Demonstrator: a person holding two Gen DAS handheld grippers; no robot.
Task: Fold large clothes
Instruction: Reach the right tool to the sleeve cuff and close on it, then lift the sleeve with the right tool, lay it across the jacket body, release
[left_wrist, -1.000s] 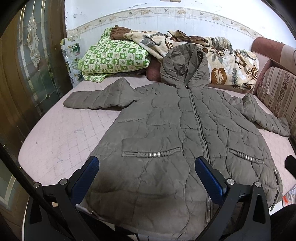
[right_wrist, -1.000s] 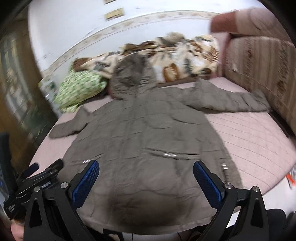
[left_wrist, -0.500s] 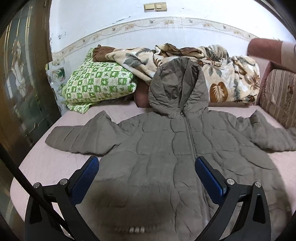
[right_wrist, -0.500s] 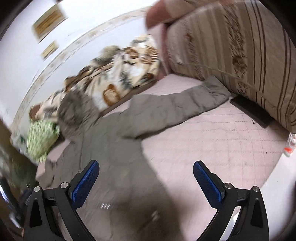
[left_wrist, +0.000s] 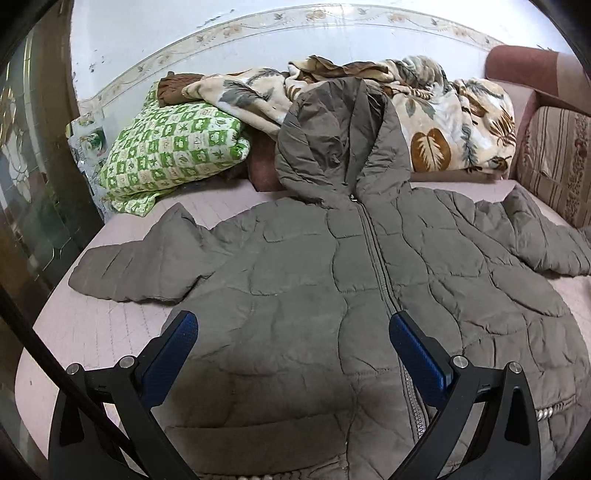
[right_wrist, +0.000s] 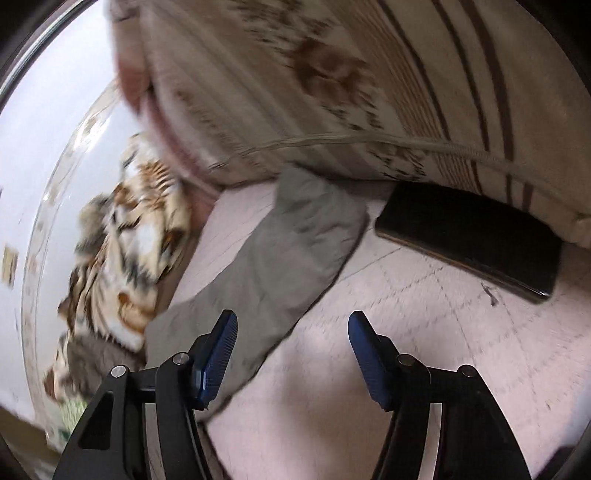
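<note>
Here, right claw (right_wrist: 291, 328) closing above coat sleeve (right_wrist: 291, 240)

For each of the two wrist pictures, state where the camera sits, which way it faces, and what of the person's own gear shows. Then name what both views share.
Left wrist: on the left gripper, facing down over the grey jacket toward the wall; open blue-padded fingers show.
Right wrist: on the right gripper, rolled, facing a jacket sleeve and black phone by the striped cushion; jaws just closing, nothing between.
Shared: jacket, leaf-print blanket, pink bed cover.
</note>
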